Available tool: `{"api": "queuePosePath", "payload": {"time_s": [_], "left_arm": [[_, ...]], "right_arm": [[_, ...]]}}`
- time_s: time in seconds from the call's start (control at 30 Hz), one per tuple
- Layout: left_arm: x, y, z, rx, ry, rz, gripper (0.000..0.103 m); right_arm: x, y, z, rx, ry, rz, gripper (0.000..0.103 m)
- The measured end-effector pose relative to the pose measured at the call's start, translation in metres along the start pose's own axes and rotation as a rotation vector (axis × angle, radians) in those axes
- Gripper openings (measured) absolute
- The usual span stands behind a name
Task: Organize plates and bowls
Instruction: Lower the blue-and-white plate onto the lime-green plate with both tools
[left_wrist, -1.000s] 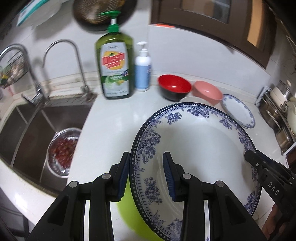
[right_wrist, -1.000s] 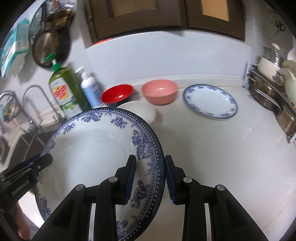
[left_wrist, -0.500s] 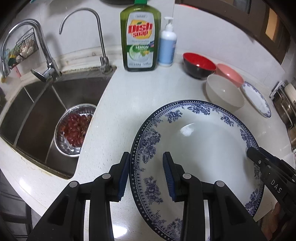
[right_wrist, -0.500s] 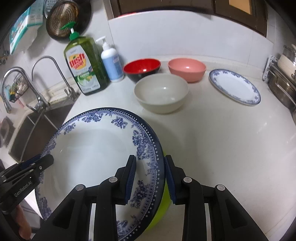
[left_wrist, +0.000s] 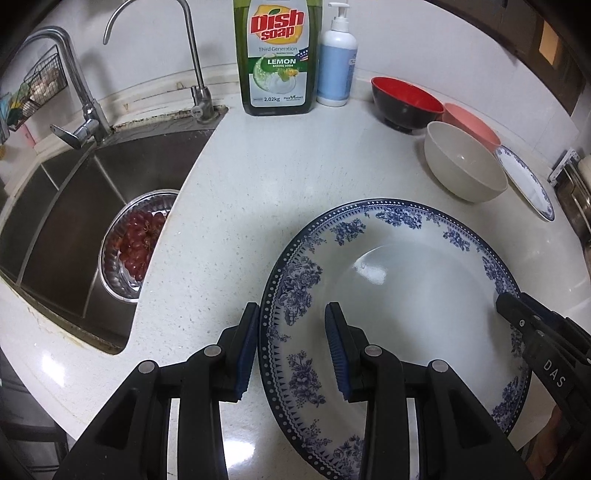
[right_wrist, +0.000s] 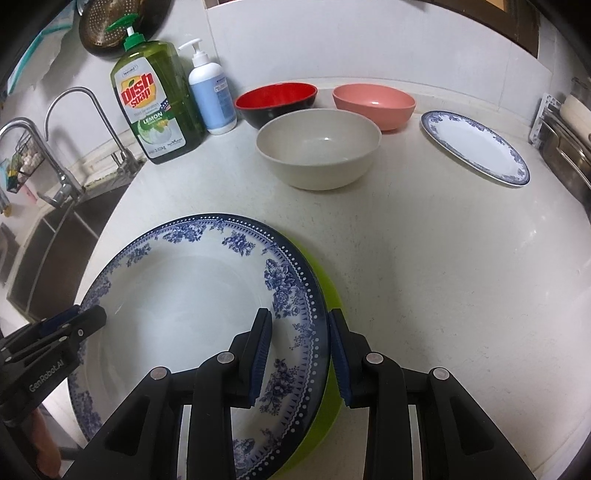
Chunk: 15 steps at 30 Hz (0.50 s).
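Plate (left_wrist: 406, 280): white, blue floral rim

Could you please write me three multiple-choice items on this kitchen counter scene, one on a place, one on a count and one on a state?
1. Where is the metal bowl of red fruit? A on the counter; B in the sink; C on a shelf.
2. How many empty bowls stand behind the large plate? A one; B three; C five.
3. How is the large plate held? A by both grippers; B by one gripper; C by neither.

B: it sits in the sink basin.
B: red, pink, beige.
A: left gripper and right gripper clamp opposite rims.
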<state>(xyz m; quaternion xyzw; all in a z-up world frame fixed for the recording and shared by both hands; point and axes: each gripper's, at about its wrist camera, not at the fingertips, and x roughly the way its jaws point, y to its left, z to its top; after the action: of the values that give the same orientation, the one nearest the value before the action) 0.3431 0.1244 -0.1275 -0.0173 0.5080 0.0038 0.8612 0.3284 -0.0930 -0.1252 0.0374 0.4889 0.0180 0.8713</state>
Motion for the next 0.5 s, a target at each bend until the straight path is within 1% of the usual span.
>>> {"api": "queuePosePath", "payload": {"time_s": [0.27,0.5], "left_arm": [[0.008,-0.006,0.001,0.012,0.01,0.01,0.036],[0.012,-0.008,-0.003,0.017,0.04,-0.012,0.036]], "right_arm": [[0.007,-0.002,0.002,0.005,0.014,-0.015,0.033],[0.006,-0.004,0.001,-0.005,0.02,-0.029,0.035]]}}
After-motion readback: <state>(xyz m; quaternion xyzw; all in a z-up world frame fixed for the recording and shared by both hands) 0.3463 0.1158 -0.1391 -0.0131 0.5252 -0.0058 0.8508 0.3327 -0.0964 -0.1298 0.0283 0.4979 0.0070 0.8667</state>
